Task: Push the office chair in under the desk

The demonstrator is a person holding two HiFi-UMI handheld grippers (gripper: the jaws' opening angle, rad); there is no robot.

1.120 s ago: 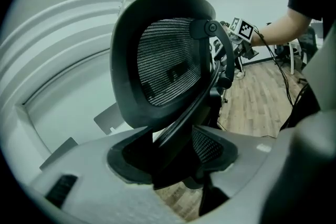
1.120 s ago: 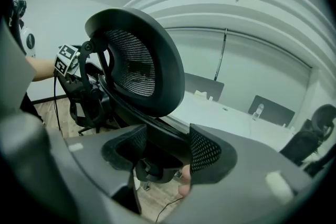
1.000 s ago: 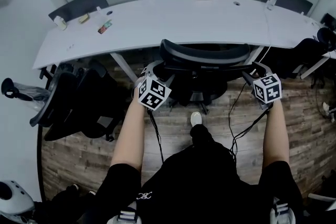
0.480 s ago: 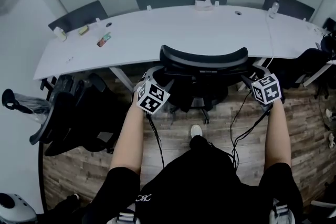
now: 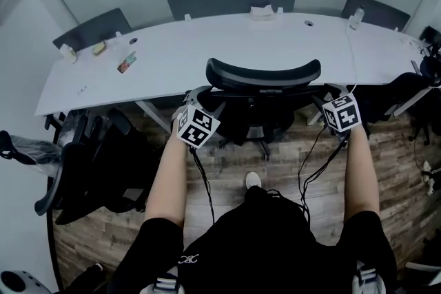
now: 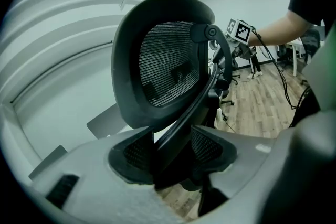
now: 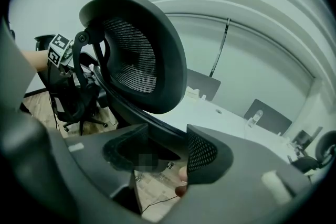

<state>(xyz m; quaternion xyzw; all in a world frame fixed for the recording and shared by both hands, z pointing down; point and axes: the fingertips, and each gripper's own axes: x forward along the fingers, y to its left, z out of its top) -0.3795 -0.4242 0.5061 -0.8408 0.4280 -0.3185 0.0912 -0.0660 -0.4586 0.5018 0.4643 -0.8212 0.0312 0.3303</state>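
Note:
A black mesh-backed office chair (image 5: 263, 76) stands at the near edge of the long white curved desk (image 5: 207, 45), its back level with the desk edge. My left gripper (image 5: 201, 97) is at the chair's left side. In the left gripper view its pads (image 6: 126, 153) clamp the black frame bar (image 6: 176, 131) below the mesh back. My right gripper (image 5: 331, 90) is at the chair's right side. Its jaws are closing around the frame bar (image 7: 142, 118), with a gap still showing beside the right pad (image 7: 202, 153).
Several black chairs (image 5: 89, 162) crowd the floor at left, and another (image 5: 406, 89) stands at right. Grey chairs (image 5: 231, 0) line the desk's far side. Small items (image 5: 126, 63) and a bottle (image 5: 355, 16) sit on the desk. Cables (image 5: 313, 162) hang from the grippers over the wood floor.
The chair has rolled forward toward the desk, and both grippers have moved forward with it. The person has stepped forward behind it.

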